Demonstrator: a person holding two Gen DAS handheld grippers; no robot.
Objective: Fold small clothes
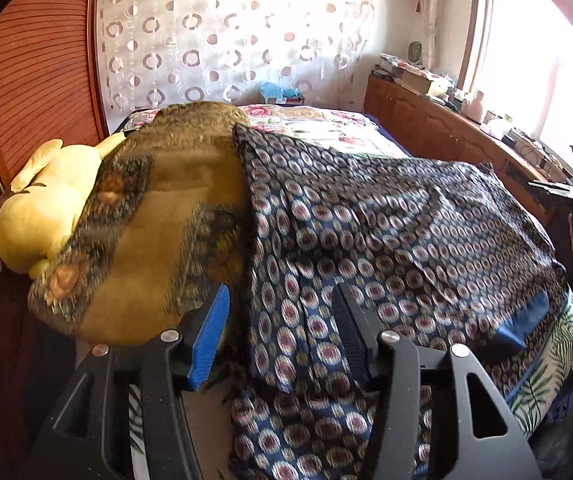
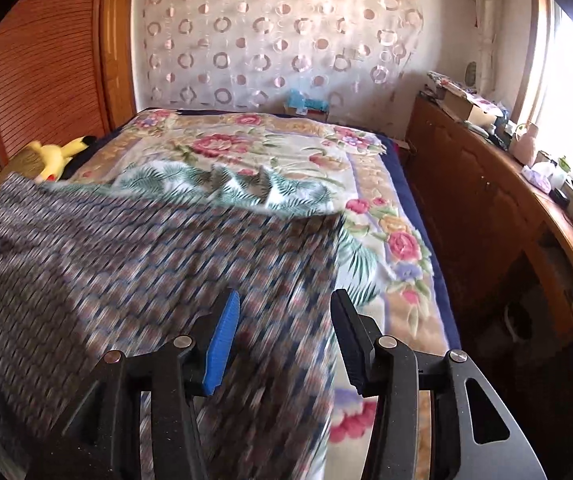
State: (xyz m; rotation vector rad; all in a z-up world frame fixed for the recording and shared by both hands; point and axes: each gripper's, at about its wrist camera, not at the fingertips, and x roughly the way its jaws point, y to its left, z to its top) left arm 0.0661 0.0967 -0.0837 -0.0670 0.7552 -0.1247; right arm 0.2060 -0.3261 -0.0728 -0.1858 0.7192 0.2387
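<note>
One patterned garment, navy with rows of reddish ovals, is lying spread across the near part of the bed, covering part of a leaf-print cloth and the floral quilt beneath. Two grippers are showing: the left gripper is hanging over the garment's left portion with its jaws spread and nothing pinched between them, and the right gripper is likewise standing apart above the garment's right edge, gripping nothing. One yellow plush toy is leaning against one brown patterned cushion at the bed's left side. The right wrist view is smearing the garment's print into streaks, so its folds are hard to read there; in the left wrist view the garment's near end is running out of the picture under the gripper. A wooden cabinet cluttered with small items is bordering the bed on the right, and the quilt's far half is lying uncovered.
</note>
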